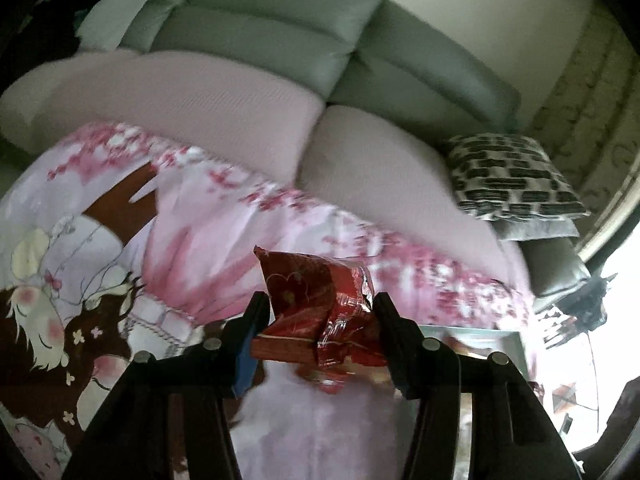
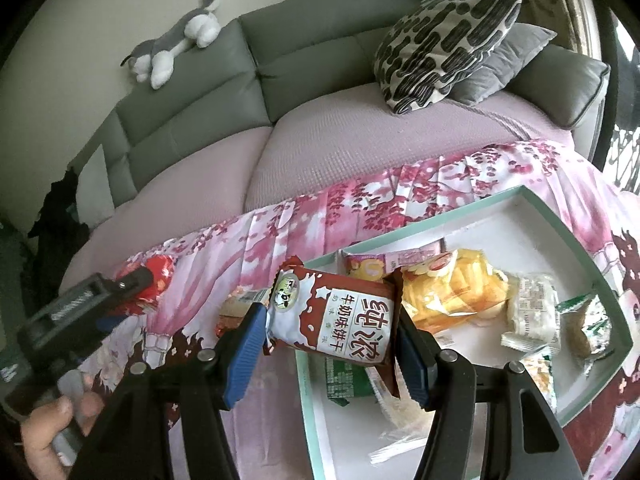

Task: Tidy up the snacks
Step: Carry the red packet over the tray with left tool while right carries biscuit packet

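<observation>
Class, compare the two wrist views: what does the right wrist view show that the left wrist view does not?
Only the right wrist view: the right gripper holding a brown-and-white biscuit packet, the snacks inside the box, and a plush dog. Only the left wrist view: the left gripper end-on, holding a red snack packet. Both: sofa, patterned cushion, pink cloth.

Your table [image 2: 280,236] is draped in a pink blossom-print cloth [image 2: 360,208]. Directly on the cloth sits a white tray with a mint-green rim [image 2: 576,240], at the right side, with loose snack packets inside it.
</observation>
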{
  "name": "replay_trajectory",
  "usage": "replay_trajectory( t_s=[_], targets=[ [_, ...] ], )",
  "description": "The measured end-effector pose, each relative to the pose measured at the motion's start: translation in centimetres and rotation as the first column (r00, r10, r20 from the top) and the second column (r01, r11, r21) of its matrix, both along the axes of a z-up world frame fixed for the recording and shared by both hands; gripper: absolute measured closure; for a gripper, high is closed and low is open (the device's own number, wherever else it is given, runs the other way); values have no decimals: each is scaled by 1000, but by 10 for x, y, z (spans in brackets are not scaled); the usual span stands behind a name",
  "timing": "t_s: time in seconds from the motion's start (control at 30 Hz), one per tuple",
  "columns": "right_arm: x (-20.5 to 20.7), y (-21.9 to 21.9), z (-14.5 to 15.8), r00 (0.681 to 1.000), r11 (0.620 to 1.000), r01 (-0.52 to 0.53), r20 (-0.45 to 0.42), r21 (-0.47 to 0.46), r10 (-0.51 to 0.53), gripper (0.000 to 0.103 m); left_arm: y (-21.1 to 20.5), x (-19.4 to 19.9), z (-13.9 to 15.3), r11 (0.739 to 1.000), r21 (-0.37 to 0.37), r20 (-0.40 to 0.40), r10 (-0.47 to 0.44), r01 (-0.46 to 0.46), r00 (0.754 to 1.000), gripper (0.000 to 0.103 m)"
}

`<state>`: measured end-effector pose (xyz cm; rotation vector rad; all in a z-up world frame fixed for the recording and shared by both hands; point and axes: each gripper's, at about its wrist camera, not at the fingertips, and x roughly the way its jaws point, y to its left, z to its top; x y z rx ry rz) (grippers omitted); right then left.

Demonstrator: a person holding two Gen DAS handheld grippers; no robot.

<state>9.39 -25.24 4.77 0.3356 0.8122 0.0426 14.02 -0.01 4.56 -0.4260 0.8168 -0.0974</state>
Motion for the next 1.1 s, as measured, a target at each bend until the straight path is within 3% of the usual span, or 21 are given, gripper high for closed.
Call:
replay_trajectory(
  t_s=[0.3,0.53,0.73,0.93,1.1],
  targets=[
    [-13,-52,7,992,992,129,-1,11,-129,38,-47,-20,34,992,-11,70,-127,128,989,48],
    [-27,-99,9,969,969,245,-15,12,-245,38,-88,-36,40,972,6,72,-233,233,970,48],
    [-34,-123,-1,949,952,307,-79,0,-306,38,-119,-45,18,954,28,-1,-300,300,954,48],
    [-35,-130,-17,941,950,313,-136,1,-310,38,-139,-58,-18,936,57,-123,-339,347,933,48],
    [-33,-129,-23,942,953,303,-153,4,-299,38,-152,-66,-26,918,71,-154,-377,391,913,48]
  ],
)
